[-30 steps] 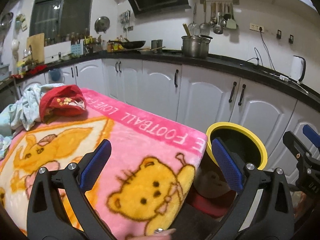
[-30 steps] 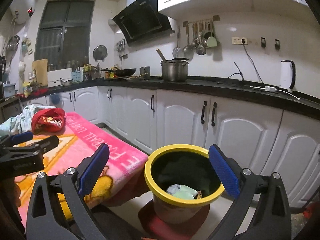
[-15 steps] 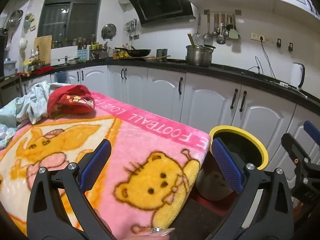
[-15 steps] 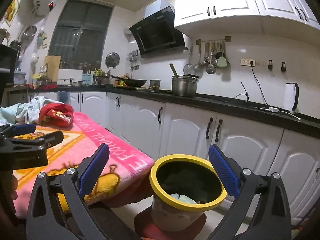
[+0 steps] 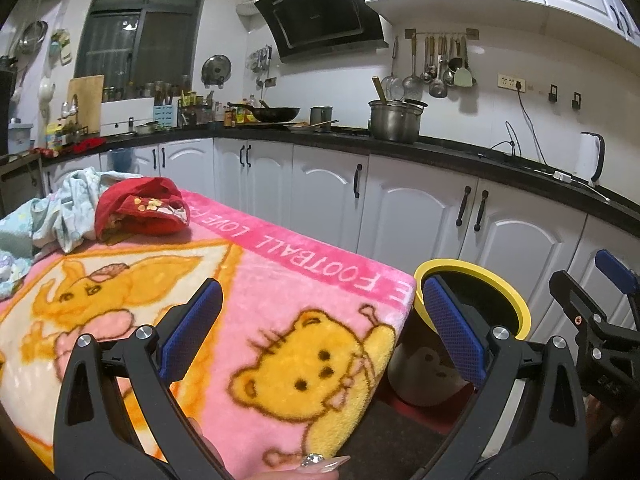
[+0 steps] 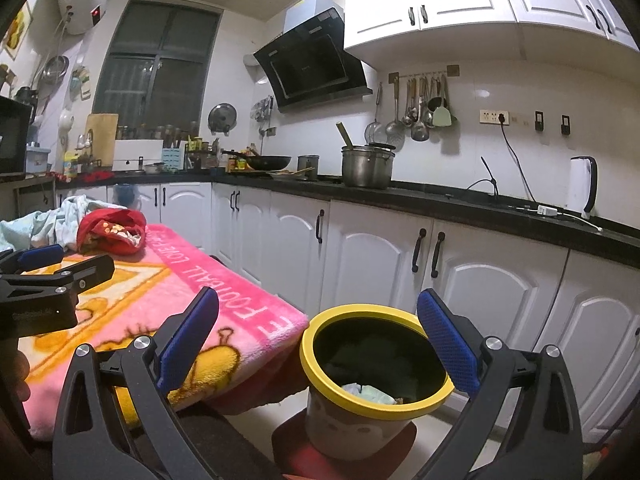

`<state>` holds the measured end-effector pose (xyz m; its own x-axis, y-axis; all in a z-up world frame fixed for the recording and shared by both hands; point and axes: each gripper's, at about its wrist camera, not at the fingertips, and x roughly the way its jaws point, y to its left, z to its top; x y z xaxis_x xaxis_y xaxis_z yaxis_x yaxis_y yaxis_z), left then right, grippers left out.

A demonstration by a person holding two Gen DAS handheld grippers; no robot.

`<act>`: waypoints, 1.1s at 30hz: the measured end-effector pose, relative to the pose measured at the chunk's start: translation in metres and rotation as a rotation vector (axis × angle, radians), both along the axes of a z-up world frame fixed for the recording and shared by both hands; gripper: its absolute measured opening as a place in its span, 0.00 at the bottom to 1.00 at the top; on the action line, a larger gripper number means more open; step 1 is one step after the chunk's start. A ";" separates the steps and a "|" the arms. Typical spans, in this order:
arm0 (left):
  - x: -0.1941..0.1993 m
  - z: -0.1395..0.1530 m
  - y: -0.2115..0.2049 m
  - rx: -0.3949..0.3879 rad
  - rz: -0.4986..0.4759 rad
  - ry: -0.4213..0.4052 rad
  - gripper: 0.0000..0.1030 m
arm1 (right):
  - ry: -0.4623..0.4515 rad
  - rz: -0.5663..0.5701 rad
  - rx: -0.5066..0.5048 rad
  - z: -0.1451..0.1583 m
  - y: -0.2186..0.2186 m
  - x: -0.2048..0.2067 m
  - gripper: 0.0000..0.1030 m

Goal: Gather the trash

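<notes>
A yellow-rimmed trash bin [image 6: 376, 364] stands on a red mat beside the table, with pale crumpled paper [image 6: 370, 390] inside. It also shows in the left wrist view [image 5: 480, 288]. My right gripper [image 6: 316, 340] is open and empty, above and in front of the bin. My left gripper [image 5: 320, 328] is open and empty over the pink blanket [image 5: 280, 280], near the table's bin-side end. I see no loose trash on the blanket.
A red cloth [image 5: 140, 210] and pale blue clothes [image 5: 60, 208] lie at the blanket's far end. White cabinets [image 6: 380, 264] under a black counter [image 6: 460, 204] run behind the bin. The right gripper [image 5: 592, 320] shows at the left view's right edge.
Both grippers have risen and tilted upward, so the bin and blanket sit lower in both views. Both stay open and empty.
</notes>
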<state>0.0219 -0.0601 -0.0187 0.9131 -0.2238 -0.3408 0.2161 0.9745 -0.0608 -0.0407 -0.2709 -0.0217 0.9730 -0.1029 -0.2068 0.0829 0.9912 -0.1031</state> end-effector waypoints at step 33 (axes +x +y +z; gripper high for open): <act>-0.001 0.000 -0.002 0.005 0.001 -0.001 0.90 | 0.005 -0.002 0.003 0.001 -0.002 0.000 0.94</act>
